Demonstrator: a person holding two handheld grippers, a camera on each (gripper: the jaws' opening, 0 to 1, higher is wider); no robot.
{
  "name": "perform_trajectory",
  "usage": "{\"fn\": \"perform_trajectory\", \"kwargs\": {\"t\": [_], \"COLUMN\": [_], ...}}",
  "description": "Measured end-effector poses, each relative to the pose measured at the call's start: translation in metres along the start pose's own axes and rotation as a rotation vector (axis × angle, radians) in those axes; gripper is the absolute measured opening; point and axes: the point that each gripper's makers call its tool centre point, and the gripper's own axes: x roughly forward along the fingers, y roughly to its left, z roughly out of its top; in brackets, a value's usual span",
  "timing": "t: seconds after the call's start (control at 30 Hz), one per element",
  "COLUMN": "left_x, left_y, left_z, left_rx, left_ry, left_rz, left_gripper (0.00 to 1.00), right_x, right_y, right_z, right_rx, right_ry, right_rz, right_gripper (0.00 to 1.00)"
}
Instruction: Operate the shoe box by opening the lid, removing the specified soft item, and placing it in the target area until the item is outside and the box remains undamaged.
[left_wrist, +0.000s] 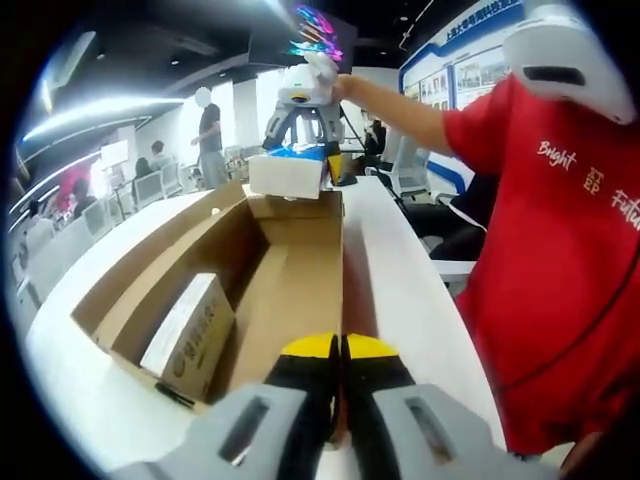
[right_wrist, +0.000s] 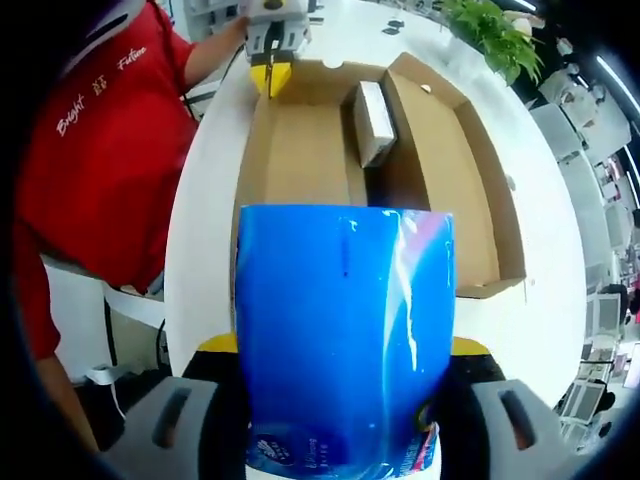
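Left gripper view: small white printed carton (left_wrist: 190, 335) lies inside open brown cardboard shoe box (left_wrist: 290, 290), at 8 o'clock of box floor. Your left gripper (left_wrist: 338, 350), yellow-tipped fingers clenched together, nothing between them, sits at box's near edge. At 12 o'clock, beyond far box wall, your right gripper (left_wrist: 300, 125) grasps blue-and-white soft plastic pack (left_wrist: 288, 170). White table (left_wrist: 400, 290) carries box.

Right gripper view: pack (right_wrist: 345, 340) between your right fingers, held above table, just outside box (right_wrist: 300, 150). Red shirt (right_wrist: 100, 150) at 10 o'clock.
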Motion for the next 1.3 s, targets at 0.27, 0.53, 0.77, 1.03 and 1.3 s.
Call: {"fn": "perform_trajectory", "kwargs": {"t": [0.27, 0.53, 0.77, 1.03, 1.3], "left_x": [-0.001, 0.0, 0.0, 0.0, 0.0], "left_y": [0.0, 0.001, 0.0, 0.0, 0.0], "left_z": [0.0, 0.001, 0.001, 0.001, 0.001], "left_rx": [0.004, 0.001, 0.001, 0.005, 0.002], "left_ry": [-0.013, -0.011, -0.01, -0.015, -0.012], "left_rz": [0.003, 0.0, -0.001, 0.001, -0.003], "left_gripper": [0.01, 0.01, 0.01, 0.01, 0.01], "right_x": [-0.001, -0.003, -0.005, -0.008, -0.01], "right_y": [0.0, 0.003, 0.002, 0.004, 0.004], "right_z": [-0.006, -0.014, -0.019, -0.029, -0.04], "right_rx": [0.009, 0.026, 0.023, 0.033, 0.039], "right_ry": [-0.003, 0.006, 0.015, 0.027, 0.029], "right_rz": [0.0, 0.003, 0.0, -0.007, -0.015], "right_gripper": [0.76, 0.76, 0.76, 0.76, 0.76]}}
